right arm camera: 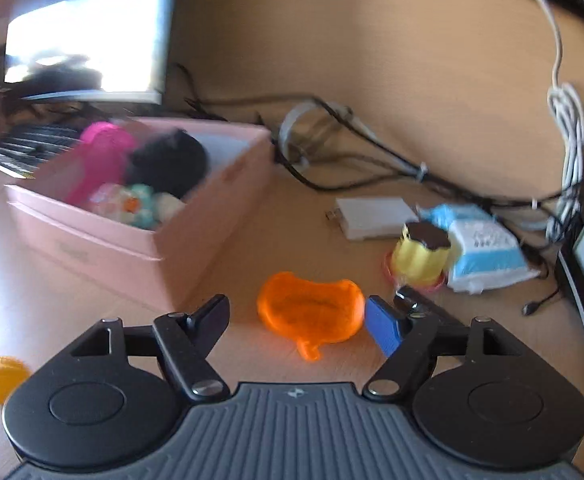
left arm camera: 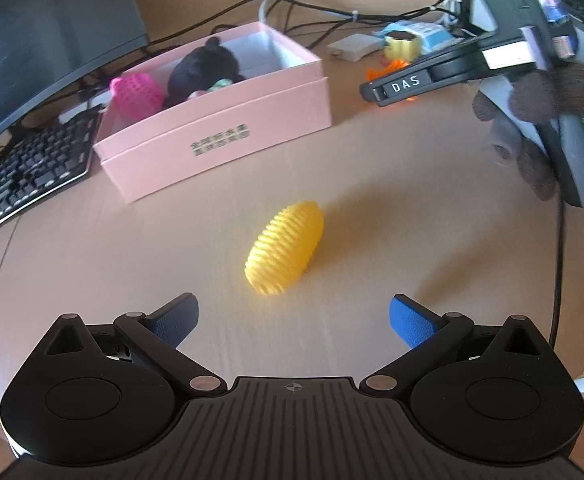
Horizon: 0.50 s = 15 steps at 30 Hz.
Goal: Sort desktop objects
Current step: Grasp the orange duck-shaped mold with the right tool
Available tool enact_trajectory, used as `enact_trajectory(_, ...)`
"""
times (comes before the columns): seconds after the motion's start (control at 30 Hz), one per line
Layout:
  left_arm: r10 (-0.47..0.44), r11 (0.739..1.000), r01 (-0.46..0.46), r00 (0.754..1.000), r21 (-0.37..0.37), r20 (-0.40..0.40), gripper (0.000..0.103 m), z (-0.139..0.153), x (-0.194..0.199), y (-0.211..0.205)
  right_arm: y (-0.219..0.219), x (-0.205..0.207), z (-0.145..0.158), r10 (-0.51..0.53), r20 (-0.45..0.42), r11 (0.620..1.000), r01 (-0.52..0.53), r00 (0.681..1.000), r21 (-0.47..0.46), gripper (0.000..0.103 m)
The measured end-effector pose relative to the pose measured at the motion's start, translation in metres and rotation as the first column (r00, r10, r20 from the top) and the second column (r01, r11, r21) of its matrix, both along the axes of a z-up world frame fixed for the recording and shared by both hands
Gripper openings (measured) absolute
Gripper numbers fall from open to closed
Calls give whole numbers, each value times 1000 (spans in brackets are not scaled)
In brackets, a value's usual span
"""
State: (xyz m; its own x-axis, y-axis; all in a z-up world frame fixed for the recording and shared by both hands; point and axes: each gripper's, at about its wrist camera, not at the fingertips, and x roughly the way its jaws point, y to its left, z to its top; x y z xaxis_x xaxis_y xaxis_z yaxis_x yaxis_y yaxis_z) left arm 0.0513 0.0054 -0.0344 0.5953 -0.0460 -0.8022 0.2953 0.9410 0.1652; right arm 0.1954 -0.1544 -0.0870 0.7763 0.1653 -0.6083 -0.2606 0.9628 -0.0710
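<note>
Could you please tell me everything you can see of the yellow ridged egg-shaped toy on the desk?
The yellow ridged egg-shaped toy looks like plastic, its surface covered in fine spiralling ribs. It lies on its side on the wooden desk, tilted diagonally, just ahead of the open left gripper and short of the pink box. Nothing but the desk touches it.

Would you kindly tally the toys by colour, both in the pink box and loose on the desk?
Yellow: 2 (ribbed egg, pudding toy)
Orange: 1 (flat toy)
Pink: 1 (ribbed toy)
Black: 1 (plush)
Pastel: 1 (mixed toy)
Total: 6
</note>
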Motion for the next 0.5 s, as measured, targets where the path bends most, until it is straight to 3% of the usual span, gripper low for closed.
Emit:
enact_trajectory(0.1,38,999,-38,999,-5,4,103,0,1,8,-2,16,-9,-35,-23,999,35,999,-2,73)
enact_trajectory(0.17,69,998,-69,998,-13,5,103,1,2,14,-3,18,-10,-20,-23,1000,20,1000,1,60)
enact_trajectory(0.23,97,995,-97,995,-16,6,103,2,4,19,-3,16,-9,-2,-28,1000,2,1000,-2,60)
enact_trajectory(0.5,142,989,-141,990,-39,26,103,6,15,20,-14,-55,7,107,-36,993,-105,994,51,60)
